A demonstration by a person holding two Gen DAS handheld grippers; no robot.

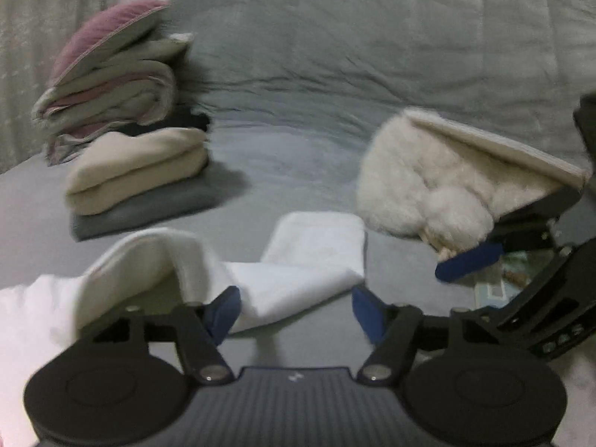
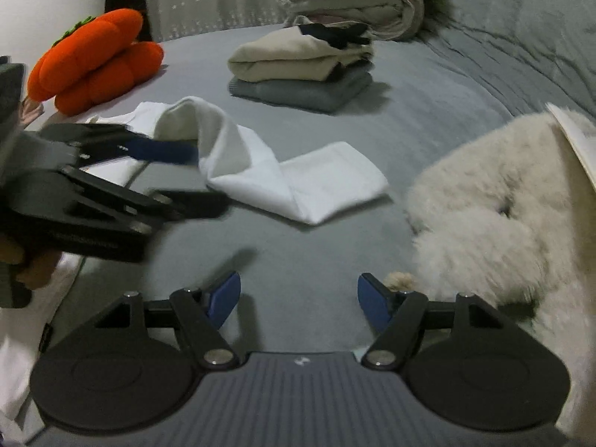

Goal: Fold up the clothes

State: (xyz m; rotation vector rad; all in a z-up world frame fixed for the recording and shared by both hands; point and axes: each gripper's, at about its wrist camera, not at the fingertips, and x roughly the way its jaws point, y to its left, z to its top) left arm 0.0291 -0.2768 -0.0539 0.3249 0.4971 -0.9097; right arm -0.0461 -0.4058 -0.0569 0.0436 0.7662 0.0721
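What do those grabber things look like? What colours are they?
Each hand-held gripper has two blue fingertip pads on black jointed arms. Those arms pivot on silver bolts beside two round black discs, with a ribbed dark grey body between them carrying a tiny white mark. The left hand-held gripper and the right hand-held gripper look alike.

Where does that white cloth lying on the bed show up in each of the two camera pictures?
Left wrist view: the white cloth lies low in the middle, just beyond the left gripper.
Right wrist view: it lies left of the middle, about halfway up.
Shared landmark: the folded beige and grey stack, upper left in the left view, top middle in the right view.
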